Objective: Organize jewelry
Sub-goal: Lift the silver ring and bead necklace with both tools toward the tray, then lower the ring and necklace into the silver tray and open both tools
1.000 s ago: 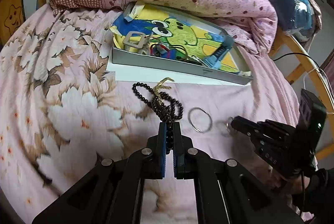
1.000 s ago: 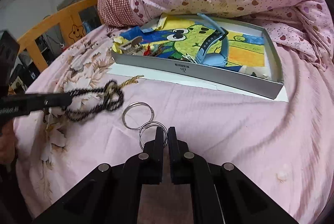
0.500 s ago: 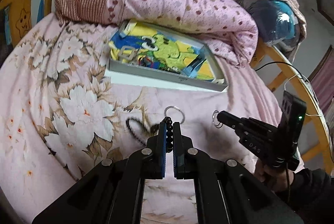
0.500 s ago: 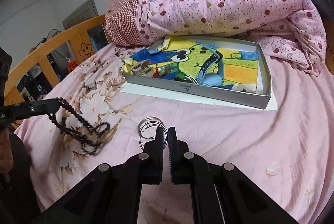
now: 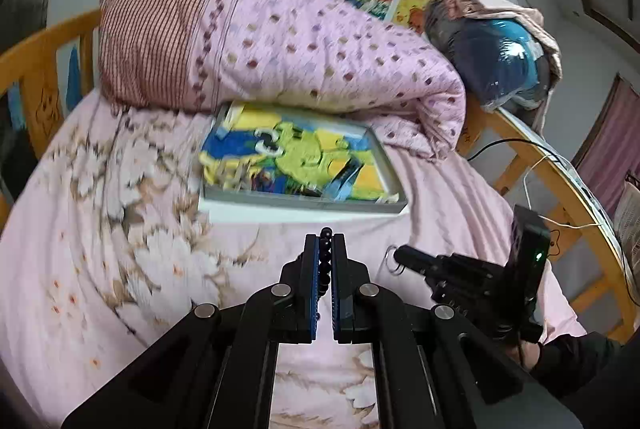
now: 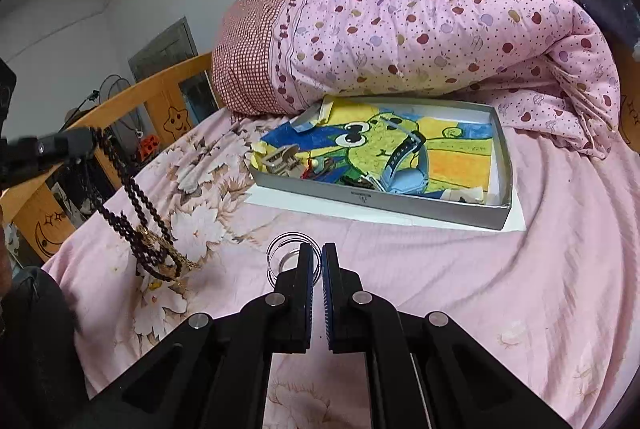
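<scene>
In the left wrist view, the left gripper (image 5: 325, 243) is clenched on a string of dark beads (image 5: 325, 261) running between its pads, gripped near the tips so that the rest can hang free below, out of this camera's sight. Ahead on the bed (image 5: 100, 229) lies the shallow grey box (image 5: 304, 204), the likely destination, its floor covered by a frog drawing. The right gripper (image 5: 396, 254) enters from the right, pinching thin metal rings (image 5: 391, 263). The rolled quilt (image 5: 320, 49) lies along the box's far side, leaving the near wall as the open approach.

In the right wrist view, the right gripper (image 6: 318, 255) is clamped on the metal rings (image 6: 290, 261), which fan out left of its tips. The beads (image 6: 132, 213) dangle in loops from the left gripper (image 6: 78, 143), their lowest loops at or just above the bedsheet. The box (image 6: 384, 199) already holds a blue watch (image 6: 408, 165) and small clutter in its near-left corner, so the right half looks freer.
</scene>
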### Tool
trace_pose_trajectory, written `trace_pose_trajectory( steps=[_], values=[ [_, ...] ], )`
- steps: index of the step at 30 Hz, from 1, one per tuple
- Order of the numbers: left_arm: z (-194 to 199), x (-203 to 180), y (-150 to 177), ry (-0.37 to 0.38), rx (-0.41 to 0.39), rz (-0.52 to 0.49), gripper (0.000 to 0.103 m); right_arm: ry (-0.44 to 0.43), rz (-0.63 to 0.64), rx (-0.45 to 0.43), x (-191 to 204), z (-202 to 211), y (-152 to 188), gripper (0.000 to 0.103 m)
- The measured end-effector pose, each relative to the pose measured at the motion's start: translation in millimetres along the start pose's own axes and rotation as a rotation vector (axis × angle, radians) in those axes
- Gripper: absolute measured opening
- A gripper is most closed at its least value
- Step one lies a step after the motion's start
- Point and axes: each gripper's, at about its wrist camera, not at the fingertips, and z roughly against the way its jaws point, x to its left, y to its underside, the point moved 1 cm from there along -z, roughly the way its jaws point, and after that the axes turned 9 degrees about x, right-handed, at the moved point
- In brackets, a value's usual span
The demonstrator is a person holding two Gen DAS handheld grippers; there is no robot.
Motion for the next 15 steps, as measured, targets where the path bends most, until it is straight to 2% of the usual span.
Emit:
trace_pose_trajectory(
  steps=[9, 15],
  values=[
    [15.9, -12.2, -25.8, 0.013, -0.061, -0.031, 0.003, -0.007, -0.008, -0.022, -5.3, 5.9, -4.9, 0.005],
    [9.1, -17.2, -39.7, 0.021, -0.065, -0.047, 0.003, 0.004, -0.007, -0.033, -9.3, 5.5, -13.1, 0.005]
  ],
)
